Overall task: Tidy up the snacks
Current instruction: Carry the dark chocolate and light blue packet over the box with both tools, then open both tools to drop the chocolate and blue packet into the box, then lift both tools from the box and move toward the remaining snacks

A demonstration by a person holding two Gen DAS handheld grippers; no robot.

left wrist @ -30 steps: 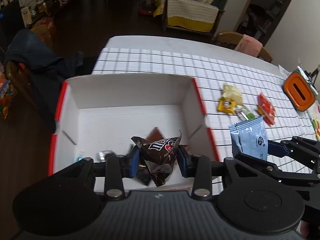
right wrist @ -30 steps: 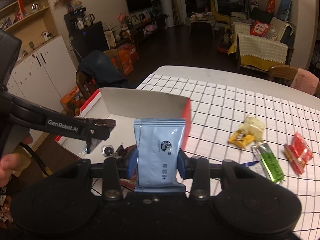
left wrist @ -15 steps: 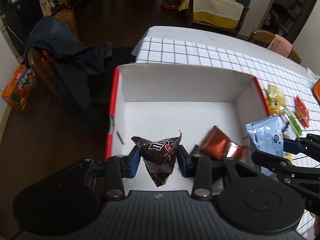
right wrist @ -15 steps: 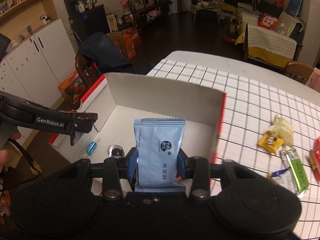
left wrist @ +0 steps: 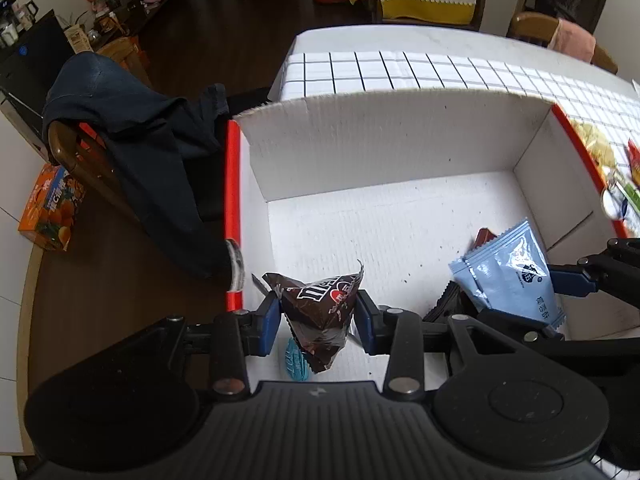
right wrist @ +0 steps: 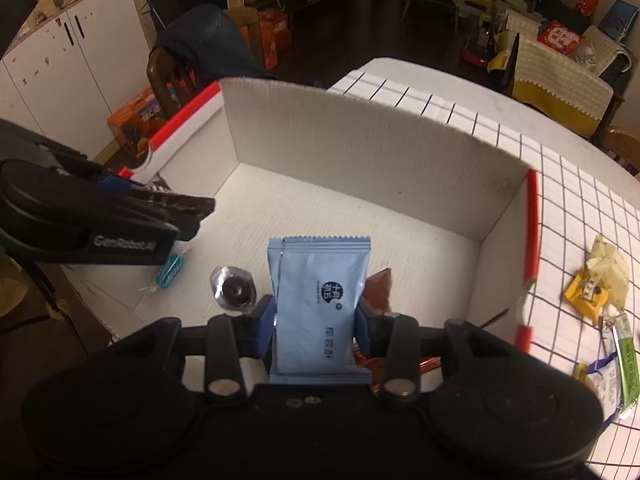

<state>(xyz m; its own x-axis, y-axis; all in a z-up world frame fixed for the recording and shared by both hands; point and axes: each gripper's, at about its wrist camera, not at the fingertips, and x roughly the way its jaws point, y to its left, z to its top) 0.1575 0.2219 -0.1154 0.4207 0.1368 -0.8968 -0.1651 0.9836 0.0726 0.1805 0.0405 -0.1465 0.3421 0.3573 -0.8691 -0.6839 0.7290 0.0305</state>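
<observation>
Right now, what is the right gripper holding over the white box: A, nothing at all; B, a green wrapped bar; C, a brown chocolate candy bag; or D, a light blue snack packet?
D: the right gripper is shut on the light blue snack packet, its blue pads pressing both sides, above the floor of the white box; the brown bag is in the left gripper.

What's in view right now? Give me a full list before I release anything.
Box: 1, white with red edges, on the table.
Table: 1, white checked cloth.
Brown candy bag: 1, held over the box.
Blue packet: 1, light blue, held over the box.
Blue candy: 1, box floor.
Silver candy: 1, box floor.
Reddish-brown wrapper: 1, box floor.
Yellow snack: 1, on the table.
Green packet: 1, on the table.
Left gripper: jaws shut.
Right gripper: jaws shut.
</observation>
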